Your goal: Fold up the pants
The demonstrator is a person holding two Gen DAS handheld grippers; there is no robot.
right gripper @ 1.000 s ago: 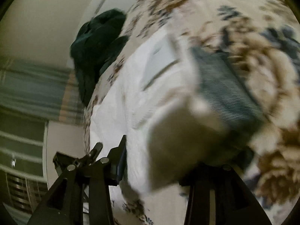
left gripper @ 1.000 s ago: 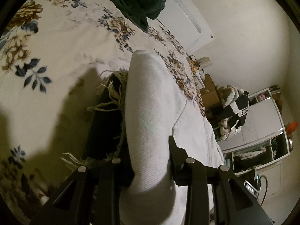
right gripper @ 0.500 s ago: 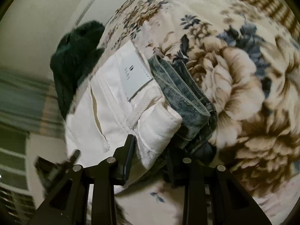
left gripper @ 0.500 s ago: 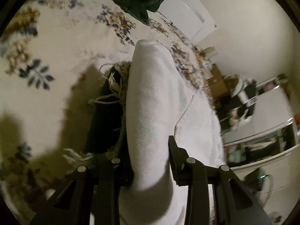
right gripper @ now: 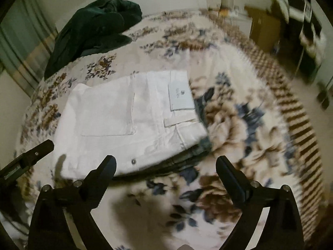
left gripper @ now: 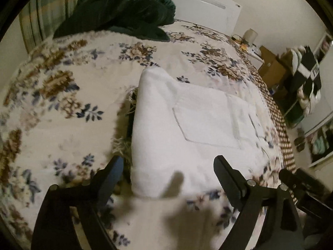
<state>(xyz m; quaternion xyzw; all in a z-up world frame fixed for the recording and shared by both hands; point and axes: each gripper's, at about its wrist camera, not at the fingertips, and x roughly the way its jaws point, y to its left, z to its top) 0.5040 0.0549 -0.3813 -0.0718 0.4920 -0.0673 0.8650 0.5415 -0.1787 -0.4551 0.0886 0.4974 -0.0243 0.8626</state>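
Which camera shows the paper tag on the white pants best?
The right wrist view. There the tag lies in plain sight on the folded white pants. The left wrist view shows the pants, but no tag can be made out.

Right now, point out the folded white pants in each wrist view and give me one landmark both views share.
Left wrist view: the white pants lie centre frame on the floral blanket, just beyond the open fingers.
Right wrist view: the white pants lie left of centre, waistband label toward the right.
Shared landmark: the dark green garment heaped at the bed's far end.
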